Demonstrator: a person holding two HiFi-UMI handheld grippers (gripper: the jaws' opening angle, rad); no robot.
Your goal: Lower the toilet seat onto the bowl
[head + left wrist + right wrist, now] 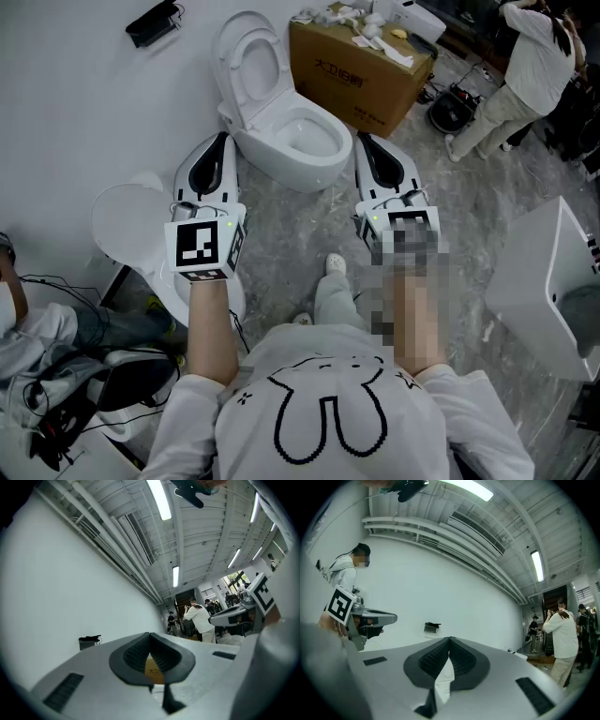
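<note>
Two tongs are pointing toward the toilet in the head view. The left tongs [223,141] are near one side of the bowl [319,167] and the right tongs [364,142] are near the other side. The toilet seat [251,56] is standing up behind the bowl, leaning back toward the white wall [75,94], farther away than both tips. A brown box [356,75] is sitting just beside the bowl on the right, so room is tight there. Grey floor [281,225] is lying open between the two tongs. A round white thing [127,220] is lying near the left tongs. In the left gripper view, the left tongs [150,635] are pressed together and pinching nothing. A bit of the brown box [154,670] is peeking through under the pads [136,653], and the right tongs [234,616] are showing off to the right. In the right gripper view, the right tongs [450,639] are pressed together too and holding nothing. Something white [443,677] is showing under the tips, and the left tongs [375,618] are showing by the left edge.
</note>
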